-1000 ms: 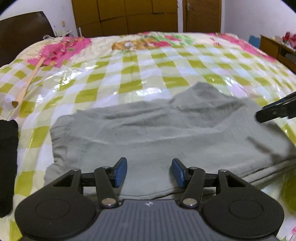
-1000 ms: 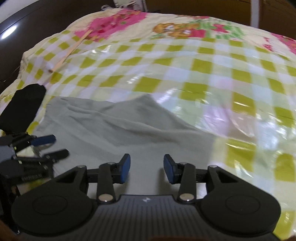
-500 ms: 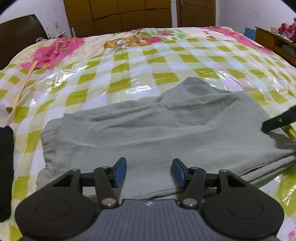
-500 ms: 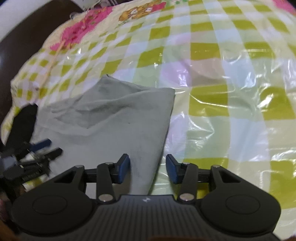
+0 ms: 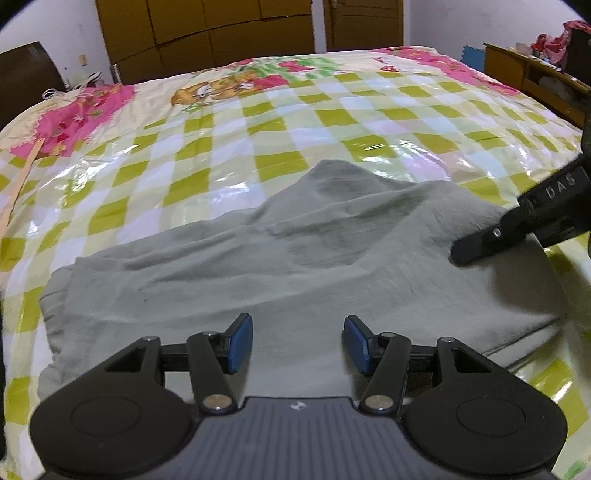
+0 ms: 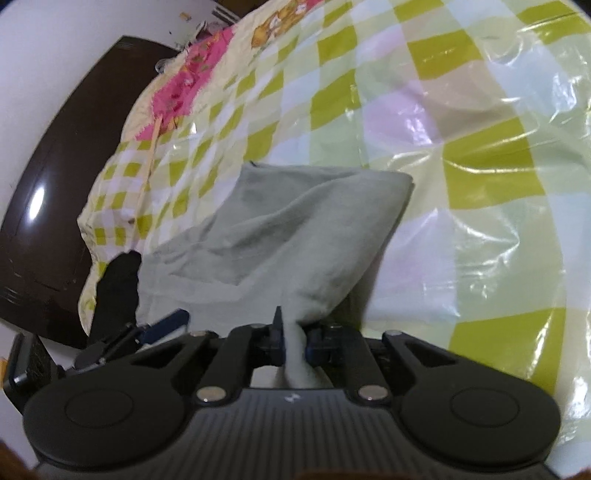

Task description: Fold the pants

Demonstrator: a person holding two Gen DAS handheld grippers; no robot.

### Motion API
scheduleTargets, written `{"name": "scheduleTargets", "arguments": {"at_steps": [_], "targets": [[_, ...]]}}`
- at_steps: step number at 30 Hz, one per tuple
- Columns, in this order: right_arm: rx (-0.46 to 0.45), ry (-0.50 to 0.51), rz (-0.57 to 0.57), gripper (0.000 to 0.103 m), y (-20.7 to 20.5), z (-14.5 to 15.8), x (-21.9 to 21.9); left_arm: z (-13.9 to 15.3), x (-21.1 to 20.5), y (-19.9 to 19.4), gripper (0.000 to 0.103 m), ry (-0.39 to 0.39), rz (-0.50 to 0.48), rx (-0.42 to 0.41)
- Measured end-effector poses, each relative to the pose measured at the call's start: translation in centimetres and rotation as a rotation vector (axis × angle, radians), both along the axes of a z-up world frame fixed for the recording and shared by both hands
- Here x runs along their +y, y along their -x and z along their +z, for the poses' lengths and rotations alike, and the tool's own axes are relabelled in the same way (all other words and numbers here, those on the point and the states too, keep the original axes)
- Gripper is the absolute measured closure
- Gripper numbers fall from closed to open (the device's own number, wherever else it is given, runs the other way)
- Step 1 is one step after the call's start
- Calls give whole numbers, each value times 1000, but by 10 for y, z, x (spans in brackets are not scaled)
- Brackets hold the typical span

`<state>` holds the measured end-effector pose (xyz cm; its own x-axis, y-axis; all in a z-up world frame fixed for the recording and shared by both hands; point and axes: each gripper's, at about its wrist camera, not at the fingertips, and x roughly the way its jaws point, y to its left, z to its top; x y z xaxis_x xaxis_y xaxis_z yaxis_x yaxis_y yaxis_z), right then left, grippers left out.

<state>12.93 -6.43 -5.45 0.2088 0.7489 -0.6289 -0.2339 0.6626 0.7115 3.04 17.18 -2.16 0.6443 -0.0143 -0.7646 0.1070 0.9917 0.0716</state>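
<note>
pinching a fold of grey pants point(image 6: 280, 236) in right gripper point(image 6: 294, 345); left gripper point(image 5: 298, 345) spread wide, hovering above cloth on checked bedcover point(image 5: 280, 122).

The folded grey cotton pants point(image 5: 280, 273) lie on the plastic-covered checked bed point(image 5: 280, 122), near its front edge. A thin wooden stick point(image 5: 16, 192) lies far left; brown wooden wardrobe point(image 5: 207, 33) stands behind.

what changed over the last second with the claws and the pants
The right claw moved to the right end of the gray pants and shut on the edge there, which now bunches between its pads. The left claw stayed open above the near edge; the pants still lie on the checked bedspread.
</note>
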Motion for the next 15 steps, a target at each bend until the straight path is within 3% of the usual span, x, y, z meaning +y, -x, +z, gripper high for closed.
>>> {"name": "scheduleTargets", "arguments": {"at_steps": [10,15], "targets": [[-44,24,-132,97,-3,21,-66,6,-50,-6,36,5,-123,-12],[-25,10,-104,88,-1,17,-69,9,-61,-8,36,2,-144,-12]]}}
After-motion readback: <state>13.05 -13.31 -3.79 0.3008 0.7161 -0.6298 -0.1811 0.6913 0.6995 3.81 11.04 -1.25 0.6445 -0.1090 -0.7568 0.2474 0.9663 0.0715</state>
